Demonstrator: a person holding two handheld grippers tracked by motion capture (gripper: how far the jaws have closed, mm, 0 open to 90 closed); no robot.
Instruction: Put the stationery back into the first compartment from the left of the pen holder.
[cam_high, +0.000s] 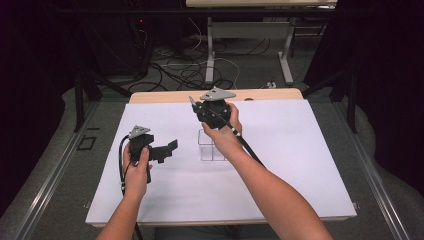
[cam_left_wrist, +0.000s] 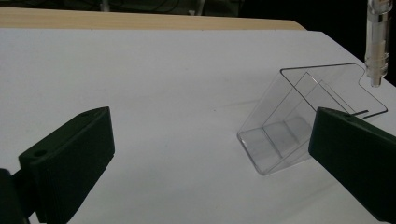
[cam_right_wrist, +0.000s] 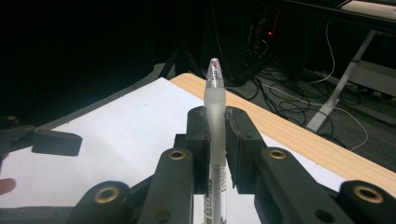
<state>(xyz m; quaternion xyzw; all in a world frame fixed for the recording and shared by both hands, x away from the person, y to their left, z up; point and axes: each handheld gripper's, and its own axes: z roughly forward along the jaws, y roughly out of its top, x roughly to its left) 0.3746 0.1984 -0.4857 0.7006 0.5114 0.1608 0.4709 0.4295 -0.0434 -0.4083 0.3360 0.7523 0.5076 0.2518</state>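
A clear plastic box (cam_high: 209, 147) stands open-topped at the middle of the white sheet (cam_high: 300, 165). Just behind and above it, my right gripper (cam_high: 199, 107) is shut on a frosted clear pen (cam_right_wrist: 215, 100), which runs up between the jaws. In the left gripper view the pen's lower end (cam_left_wrist: 377, 46) hangs just over the box (cam_left_wrist: 289, 126), at its far rim. My left gripper (cam_high: 169, 152) is held to the left of the box, open, its jaws aimed at it. Nothing lies between its wide-spread jaws (cam_left_wrist: 212, 128).
The white sheet covers most of the table, and a strip of wooden tabletop (cam_high: 165, 96) shows along the far edge. Beyond it, cables (cam_high: 185, 70) lie on the floor by the legs of another table (cam_high: 210, 55). Dark curtains flank both sides.
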